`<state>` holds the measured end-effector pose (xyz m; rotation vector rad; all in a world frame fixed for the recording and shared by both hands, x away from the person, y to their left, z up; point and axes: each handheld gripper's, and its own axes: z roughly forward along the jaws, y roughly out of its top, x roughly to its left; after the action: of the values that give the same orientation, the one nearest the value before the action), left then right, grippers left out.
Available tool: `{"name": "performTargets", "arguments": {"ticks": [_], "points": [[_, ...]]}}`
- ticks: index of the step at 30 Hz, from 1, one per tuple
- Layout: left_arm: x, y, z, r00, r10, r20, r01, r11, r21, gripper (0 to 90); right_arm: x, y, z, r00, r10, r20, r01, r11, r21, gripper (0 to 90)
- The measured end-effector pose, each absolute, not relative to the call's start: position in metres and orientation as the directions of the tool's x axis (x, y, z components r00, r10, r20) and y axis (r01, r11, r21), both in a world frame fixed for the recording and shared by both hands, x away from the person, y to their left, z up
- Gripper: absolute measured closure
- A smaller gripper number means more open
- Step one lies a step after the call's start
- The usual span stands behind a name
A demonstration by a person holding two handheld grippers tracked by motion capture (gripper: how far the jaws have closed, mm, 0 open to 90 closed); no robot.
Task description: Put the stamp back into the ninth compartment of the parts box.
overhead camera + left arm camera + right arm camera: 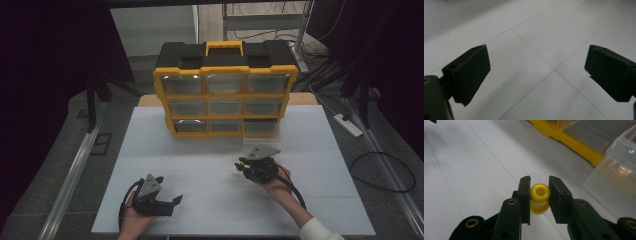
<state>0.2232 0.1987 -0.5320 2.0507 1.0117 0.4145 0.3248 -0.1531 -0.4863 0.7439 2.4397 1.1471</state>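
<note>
On a white table (150, 135) before a yellow drawer organizer (225, 90), the right gripper (539, 195) pinches a small yellow bead (540, 198) beside a pulled-out clear drawer (616, 170), while the left gripper (537, 72) rests spread wide, holding nothing.

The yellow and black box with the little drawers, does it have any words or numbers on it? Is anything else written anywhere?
No text can be read in any view.
Organizer box: no label or number legible on its frame, handle or drawers.
Pulled-out clear drawer: no writing visible.
Yellow bead in the right gripper: plain.
White table: thin seam lines, no words.
</note>
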Motion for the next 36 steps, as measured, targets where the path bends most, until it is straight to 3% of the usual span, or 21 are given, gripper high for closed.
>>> {"name": "performTargets", "arguments": {"ticks": [36], "points": [[0.223, 0.198, -0.532, 0.631, 0.774, -0.048, 0.516, -0.373, 0.772, 6.5, 0.314, -0.188, -0.415, -0.765, 0.638, -0.083, 0.21, 0.37, 0.905, 72.1]]}}
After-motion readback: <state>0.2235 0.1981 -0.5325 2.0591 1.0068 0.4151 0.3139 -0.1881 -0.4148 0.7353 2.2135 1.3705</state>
